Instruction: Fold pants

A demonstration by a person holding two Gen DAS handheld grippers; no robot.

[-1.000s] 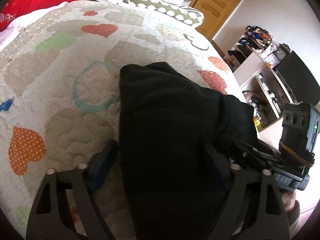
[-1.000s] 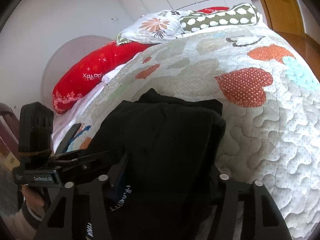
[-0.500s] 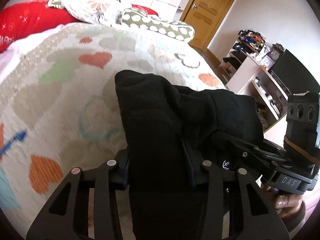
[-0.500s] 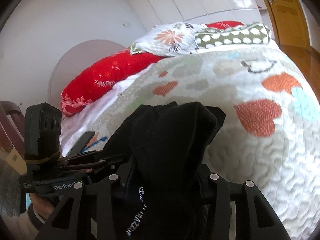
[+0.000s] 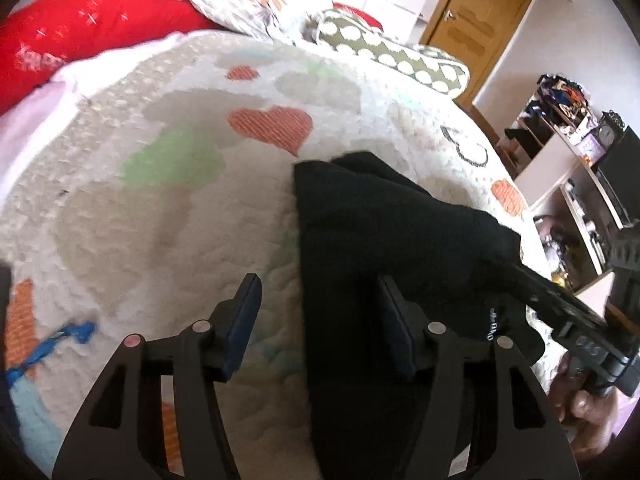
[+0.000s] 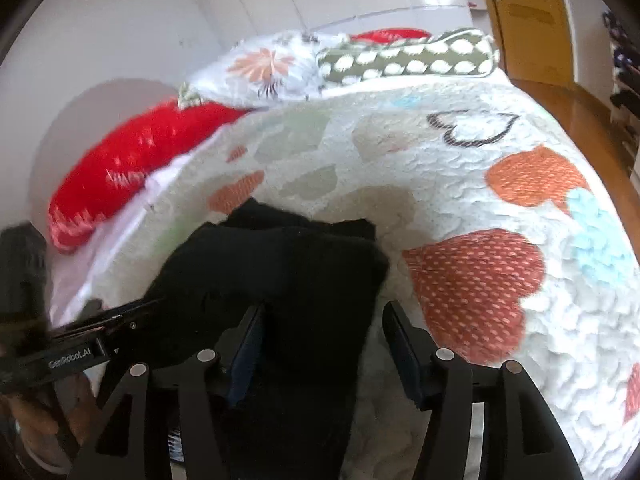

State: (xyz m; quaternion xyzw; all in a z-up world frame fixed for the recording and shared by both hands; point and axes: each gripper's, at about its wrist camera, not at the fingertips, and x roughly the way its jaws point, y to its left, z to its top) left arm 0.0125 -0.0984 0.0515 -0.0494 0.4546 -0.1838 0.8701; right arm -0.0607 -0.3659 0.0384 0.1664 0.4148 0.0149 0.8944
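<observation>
My left gripper and right gripper both have fingers spread, released, straddling the near edges of the bunched black fabric pants, which lie on the heart-print quilted bed. Red pillow beyond.

The folded black fabric pants lie on the quilted heart-patterned bedspread, toward its near edge. The left gripper sits at the left edge of the pants: one finger stands over bare quilt, the other over the fabric. The right gripper sits at the right edge, likewise straddling fabric and quilt. Behind the pants, at the far end of the bed, lie a long red pillow on the left, a floral white pillow in the middle and a dotted green bolster on the right. A wooden door stands behind the bolster.
</observation>
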